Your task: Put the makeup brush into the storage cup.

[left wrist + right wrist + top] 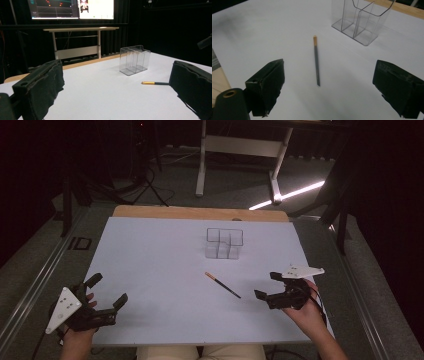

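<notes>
The right gripper [266, 285] sits over the near right part of the white table [160, 265], held from below by the person's right hand [306, 312]; its 2 black jaws are spread wide with nothing between them. In the right gripper view the same gripper [329, 87] points along the table at the pencil [316, 61], which lies flat between and a little beyond the jaw tips, clear of both pads. The pencil [223, 285] is a thin dark stick with an orange-gold end; in the high view it lies at an angle near the table's middle, gold end toward the far left, dark tip nearest the right gripper and close to it but apart from it. The left gripper [111, 290] rests at the near left corner of the table, in the person's left hand [75, 332], jaws likewise parted and empty. In the left gripper view this gripper [117, 82] looks across the table surface; the pencil [155, 83] shows with its gold end to the left, and its dark end runs behind the jaw at the right of that view. Beyond the pencil, well apart from both grippers, stands the clear holder [224, 243], upright on the far middle of the table. It has several open-topped compartments, apparently 3, though the transparent walls make the count uncertain; all appear empty. A wooden strip [200, 213] borders the table's far edge.
</notes>
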